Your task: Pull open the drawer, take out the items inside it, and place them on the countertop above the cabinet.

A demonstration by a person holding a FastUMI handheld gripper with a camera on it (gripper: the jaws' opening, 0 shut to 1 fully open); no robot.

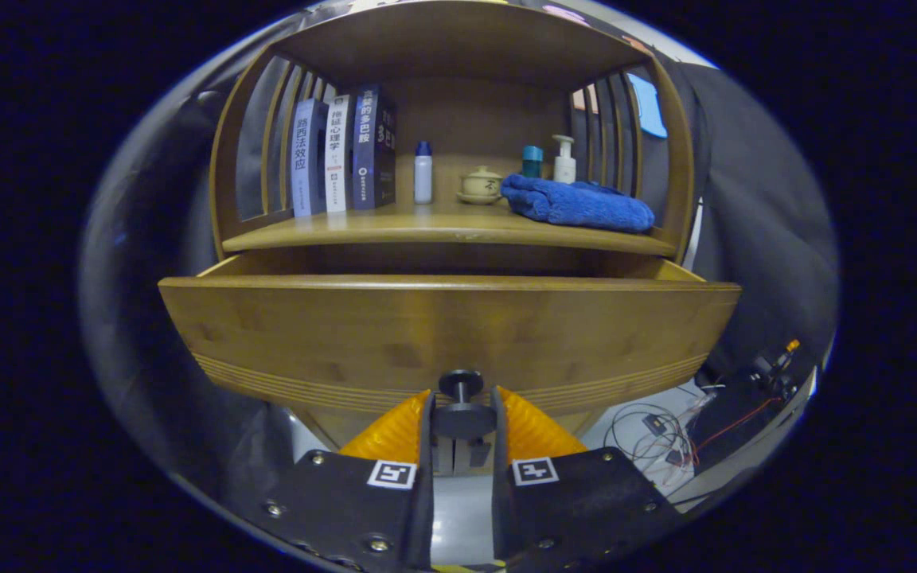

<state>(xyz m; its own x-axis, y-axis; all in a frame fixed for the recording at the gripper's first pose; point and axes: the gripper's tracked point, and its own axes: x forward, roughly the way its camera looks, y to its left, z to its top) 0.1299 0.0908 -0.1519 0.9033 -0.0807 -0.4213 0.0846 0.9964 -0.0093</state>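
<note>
Gripper view: tool (462, 418) clamps round knob (461, 384) of wooden drawer (442, 334).

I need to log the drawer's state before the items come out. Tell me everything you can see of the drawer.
The drawer has a wide front of honey-brown wood, bamboo by its look, with fine grooves along the lower edge. It is pulled out from under the shelf, level; its inside is hidden behind the front. A dark round knob juts from the lower middle. The claw is closed on that knob, one finger at each side.
</note>
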